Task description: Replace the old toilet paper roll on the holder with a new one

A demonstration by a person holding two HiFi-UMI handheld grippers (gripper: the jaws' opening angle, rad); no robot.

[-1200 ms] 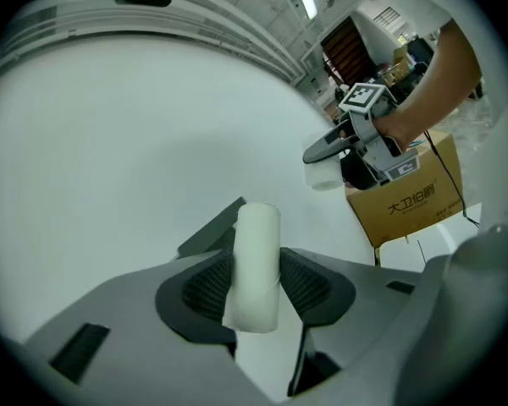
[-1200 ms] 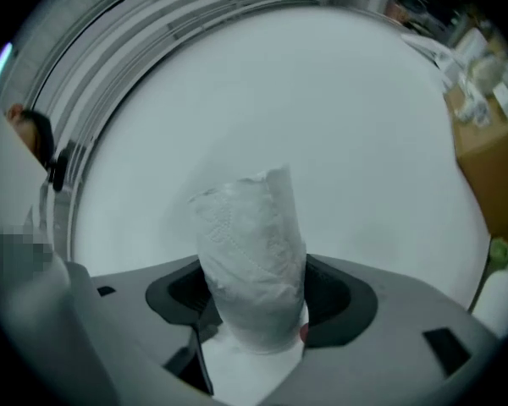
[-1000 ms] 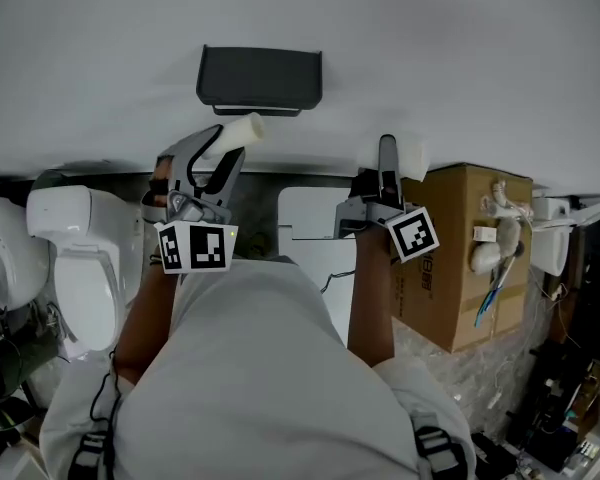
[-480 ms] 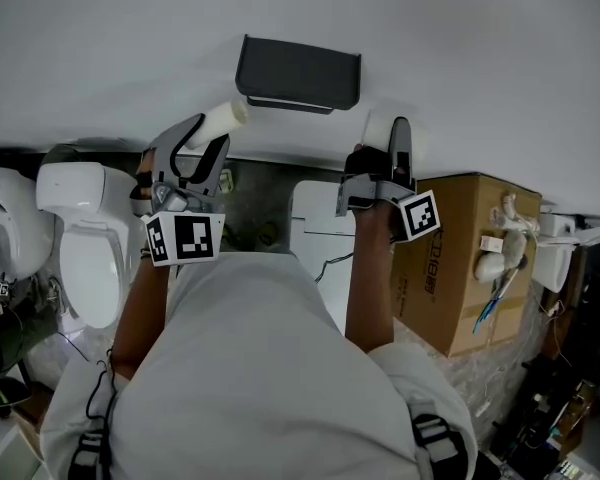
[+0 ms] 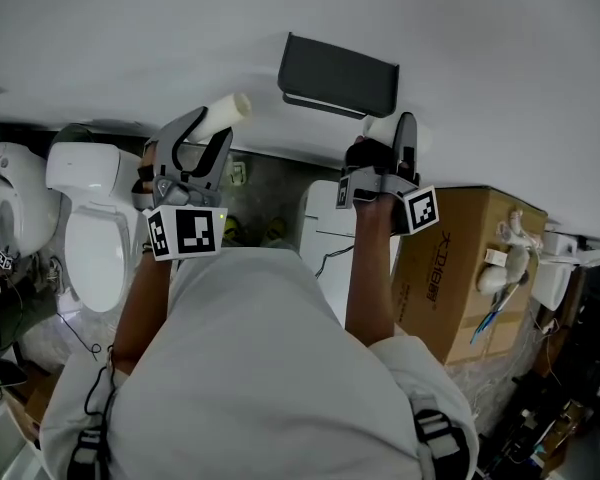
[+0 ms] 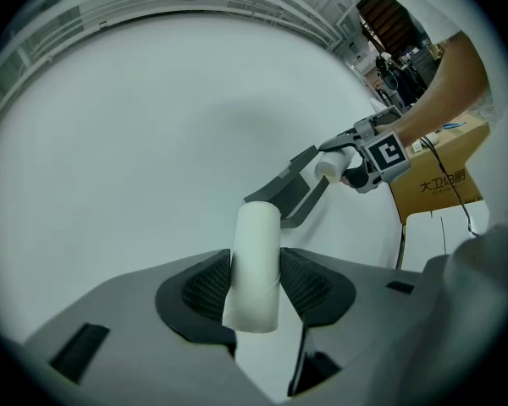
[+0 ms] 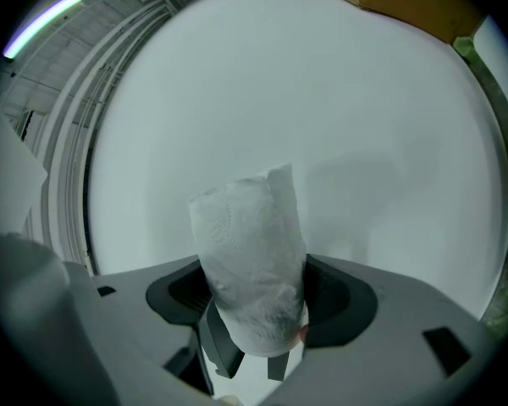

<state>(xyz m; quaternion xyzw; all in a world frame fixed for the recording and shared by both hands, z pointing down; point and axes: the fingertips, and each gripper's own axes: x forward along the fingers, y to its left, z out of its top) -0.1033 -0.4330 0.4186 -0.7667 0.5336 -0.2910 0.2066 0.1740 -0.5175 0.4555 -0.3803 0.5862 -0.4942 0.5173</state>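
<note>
A dark grey paper holder (image 5: 338,74) hangs on the white wall; in the left gripper view the holder (image 6: 289,189) shows as a grey bracket. My left gripper (image 5: 202,136) is shut on a bare, off-white cardboard tube (image 5: 223,111), left of the holder. The tube (image 6: 256,265) stands upright between the pads of the left gripper (image 6: 256,290). My right gripper (image 5: 400,133) is shut on a white embossed paper roll (image 5: 380,126) by the holder's lower right corner. The roll (image 7: 252,260) fills the right gripper (image 7: 256,299), facing bare wall.
A white toilet (image 5: 90,238) stands at the lower left. A brown cardboard box (image 5: 470,268) with small items on it stands at the right, and a white panel (image 5: 325,230) lies between them. The person's torso fills the lower middle of the head view.
Both grippers have moved left along the wall. The tube has drawn away from under the holder; the paper roll has come up to the holder's right corner. The right gripper has rolled.
</note>
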